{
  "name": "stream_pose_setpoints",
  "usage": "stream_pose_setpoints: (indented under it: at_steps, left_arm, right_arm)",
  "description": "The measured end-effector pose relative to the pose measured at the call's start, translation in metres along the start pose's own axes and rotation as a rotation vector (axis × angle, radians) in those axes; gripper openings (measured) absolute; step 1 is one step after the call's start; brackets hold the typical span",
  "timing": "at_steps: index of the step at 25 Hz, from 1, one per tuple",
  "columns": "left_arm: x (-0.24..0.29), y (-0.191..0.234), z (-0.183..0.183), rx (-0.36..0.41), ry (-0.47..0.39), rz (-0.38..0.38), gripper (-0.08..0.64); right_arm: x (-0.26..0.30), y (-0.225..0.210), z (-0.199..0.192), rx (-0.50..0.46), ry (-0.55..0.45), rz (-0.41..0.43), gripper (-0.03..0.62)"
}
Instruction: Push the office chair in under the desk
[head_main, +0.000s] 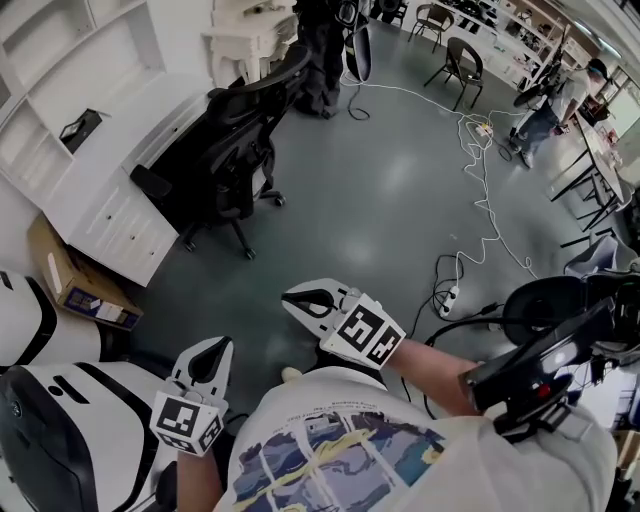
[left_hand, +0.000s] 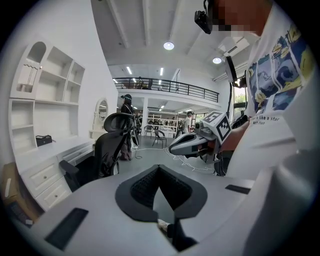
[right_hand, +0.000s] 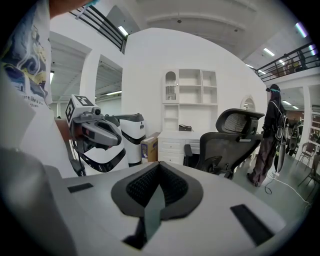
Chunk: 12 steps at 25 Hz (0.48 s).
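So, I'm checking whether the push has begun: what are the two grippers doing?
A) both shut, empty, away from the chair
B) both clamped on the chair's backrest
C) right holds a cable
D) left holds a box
A: left gripper and right gripper show jaws together on nothing, with floor between them and the office chair.

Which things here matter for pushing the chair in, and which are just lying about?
For the job:
- black office chair, standing by the desk
- white desk
- left claw and right claw, both shut and empty

Lying about:
- cardboard box beside the desk
- power strip on the floor
- dark chair at the back
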<state>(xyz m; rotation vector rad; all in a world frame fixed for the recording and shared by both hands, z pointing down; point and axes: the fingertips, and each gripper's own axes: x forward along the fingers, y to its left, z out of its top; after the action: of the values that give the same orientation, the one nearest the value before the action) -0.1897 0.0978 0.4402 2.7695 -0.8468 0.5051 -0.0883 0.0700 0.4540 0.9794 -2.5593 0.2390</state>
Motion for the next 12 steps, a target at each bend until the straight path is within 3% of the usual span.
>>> stream_pose_setpoints:
  at_steps: [12]
  left_arm:
    - [0.0062, 0.0035, 0.0042, 0.010, 0.027, -0.027, 0.014]
  right_arm:
    - [0.0014, -0.0070, -0.0002, 0.028, -0.004, -0.015, 0.025]
